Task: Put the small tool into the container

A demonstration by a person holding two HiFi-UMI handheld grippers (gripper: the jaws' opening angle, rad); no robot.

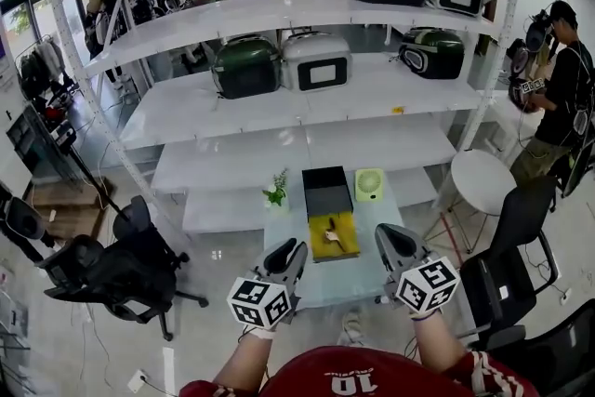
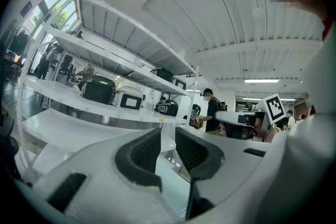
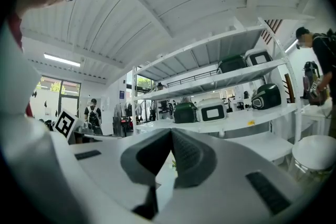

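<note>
Since the small tool [image 1: 333, 237] lies ungrasped, both grippers hover empty.
Poised: left gripper [image 1: 292, 248] jaws apart, right gripper [image 1: 390, 235] jaws together.

The small dark tool [image 1: 333, 238] lying on the yellow square board [image 1: 319, 252] is appearing too small for its kind to be told.

Left tongs [image 1: 286, 248] parted, empty; right tongs [image 1: 392, 237] closed; both level.

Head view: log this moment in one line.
small tool: on yellow board, outside black container | left gripper: open, empty | right gripper: shut, empty
</note>
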